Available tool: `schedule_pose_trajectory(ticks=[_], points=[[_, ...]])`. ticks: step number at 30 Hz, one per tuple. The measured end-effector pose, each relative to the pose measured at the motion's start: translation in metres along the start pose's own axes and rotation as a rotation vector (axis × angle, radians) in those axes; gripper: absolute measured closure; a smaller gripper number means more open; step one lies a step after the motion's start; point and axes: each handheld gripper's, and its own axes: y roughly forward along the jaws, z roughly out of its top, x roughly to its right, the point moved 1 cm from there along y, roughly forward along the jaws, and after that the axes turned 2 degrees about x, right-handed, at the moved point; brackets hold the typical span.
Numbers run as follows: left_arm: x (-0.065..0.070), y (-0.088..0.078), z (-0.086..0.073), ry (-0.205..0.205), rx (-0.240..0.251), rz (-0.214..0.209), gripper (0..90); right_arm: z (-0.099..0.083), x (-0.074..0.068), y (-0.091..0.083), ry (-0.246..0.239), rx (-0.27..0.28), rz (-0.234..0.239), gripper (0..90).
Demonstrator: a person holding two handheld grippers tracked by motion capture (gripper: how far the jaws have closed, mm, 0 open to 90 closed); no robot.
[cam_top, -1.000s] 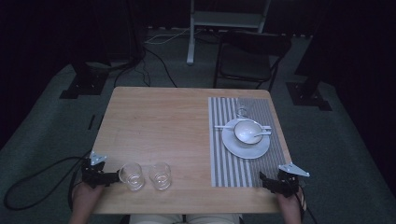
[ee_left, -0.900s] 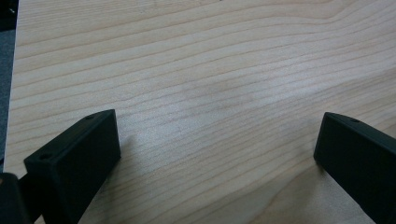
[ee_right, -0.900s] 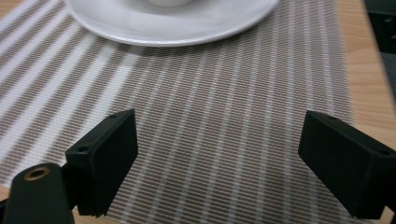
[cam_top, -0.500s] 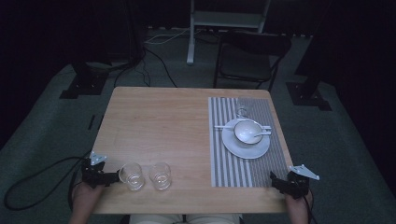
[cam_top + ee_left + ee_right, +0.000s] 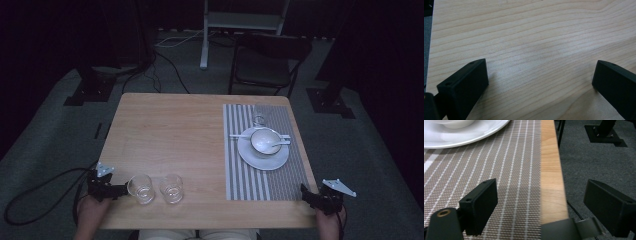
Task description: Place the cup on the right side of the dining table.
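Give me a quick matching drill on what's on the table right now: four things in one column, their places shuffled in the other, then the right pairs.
Things:
1. bowl
2. tall glass
3. left gripper
4. right gripper

Places:
A. at the table's near right corner, jaws open
B. on the white plate
C. beside the two short glasses at the near left
D. at the far end of the striped mat

Pairs: 1-B, 2-D, 3-C, 4-A
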Motion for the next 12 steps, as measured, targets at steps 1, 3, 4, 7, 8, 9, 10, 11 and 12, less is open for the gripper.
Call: schedule_pose_trajectory(ticks=[1,3,4,7,8,9,10,11,12], points=[[0.0,0.0,0.0,0.0,0.0,0.0,0.8,0.0,0.002,0.0,-0.002,-0.003,-0.01,11.7],[0.0,0.0,0.0,0.0,0.0,0.0,0.8,0.0,0.004,-0.001,-0.01,-0.007,-0.026,11.7],[0.0,0.0,0.0,0.001,-0.001,0.001,0.8,-0.001,0.006,-0.002,-0.01,-0.011,-0.036,11.7],[0.0,0.0,0.0,0.0,-0.002,0.002,0.8,-0.001,0.013,-0.004,0.001,-0.016,-0.082,11.7],[0.0,0.0,0.0,0.0,-0.001,0.002,0.8,-0.001,0.017,-0.005,0.014,-0.017,-0.098,11.7],[0.0,0.0,0.0,0.0,-0.002,0.002,0.8,-0.001,0.02,-0.006,0.035,-0.02,-0.112,11.7],[0.0,0.0,0.0,0.0,-0.002,0.002,0.8,-0.001,0.023,-0.007,0.055,-0.023,-0.131,11.7],[0.0,0.0,0.0,0.0,-0.002,0.003,0.8,-0.001,0.026,-0.009,0.068,-0.026,-0.156,11.7],[0.0,0.0,0.0,-0.001,-0.001,0.003,0.8,-0.001,0.029,-0.011,0.08,-0.035,-0.187,11.7]])
